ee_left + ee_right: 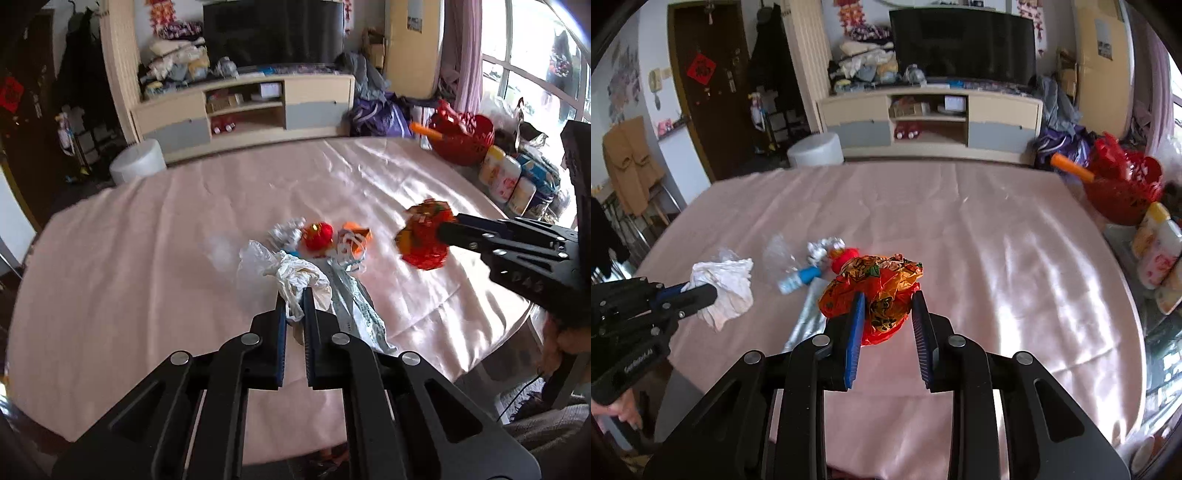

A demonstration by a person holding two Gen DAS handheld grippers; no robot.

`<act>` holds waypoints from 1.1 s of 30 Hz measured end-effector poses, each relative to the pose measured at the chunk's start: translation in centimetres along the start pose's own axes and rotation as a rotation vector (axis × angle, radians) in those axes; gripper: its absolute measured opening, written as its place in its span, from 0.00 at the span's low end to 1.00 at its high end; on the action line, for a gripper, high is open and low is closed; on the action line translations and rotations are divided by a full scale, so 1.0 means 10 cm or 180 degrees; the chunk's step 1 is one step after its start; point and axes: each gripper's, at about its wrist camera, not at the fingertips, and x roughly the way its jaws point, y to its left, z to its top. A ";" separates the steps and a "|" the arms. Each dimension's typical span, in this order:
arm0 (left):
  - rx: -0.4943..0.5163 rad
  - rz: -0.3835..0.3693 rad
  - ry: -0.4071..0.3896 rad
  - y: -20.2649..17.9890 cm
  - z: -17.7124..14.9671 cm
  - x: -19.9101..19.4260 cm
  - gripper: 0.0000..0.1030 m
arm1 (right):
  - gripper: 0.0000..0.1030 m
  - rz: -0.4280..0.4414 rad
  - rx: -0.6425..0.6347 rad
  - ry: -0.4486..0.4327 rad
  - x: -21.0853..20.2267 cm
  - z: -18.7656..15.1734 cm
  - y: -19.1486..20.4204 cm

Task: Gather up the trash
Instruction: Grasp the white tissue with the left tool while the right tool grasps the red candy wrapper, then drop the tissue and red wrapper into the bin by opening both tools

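My left gripper (pixel 294 301) is shut on a crumpled white plastic bag (pixel 301 278), held just above the pink tablecloth; it also shows in the right wrist view (pixel 726 286). My right gripper (pixel 888 301) grips a crumpled red-orange wrapper (pixel 875 291), jaws partly closed on it, lifted off the table; the wrapper also shows in the left wrist view (pixel 424 236). On the cloth lie a red wrapper (pixel 317 234), an orange packet (pixel 356 236), crumpled foil (pixel 284 230), a silver packet (pixel 354 310) and a small blue-capped bottle (pixel 798 278).
The round table (pixel 960 221) has a pink cloth. A red basket (pixel 1123 188) with an orange stick stands at its far right edge, with several jars (pixel 509 181) beside it. A TV cabinet (pixel 931 122) and a white stool (pixel 814 149) stand behind.
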 end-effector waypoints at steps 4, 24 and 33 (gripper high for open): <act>-0.0009 0.0056 -0.0137 0.04 -0.02 -0.40 0.07 | 0.26 -0.0008 -0.0036 -0.0146 -0.40 0.03 0.03; -0.0148 -0.0075 -0.0228 -0.13 -1.18 -1.25 0.07 | 0.26 0.0139 -0.0170 -0.0218 -1.28 -0.83 0.27; -0.0271 -0.0299 0.0300 -0.36 -1.83 -0.68 0.07 | 0.26 0.0199 -0.0176 0.0243 -0.76 -1.46 0.44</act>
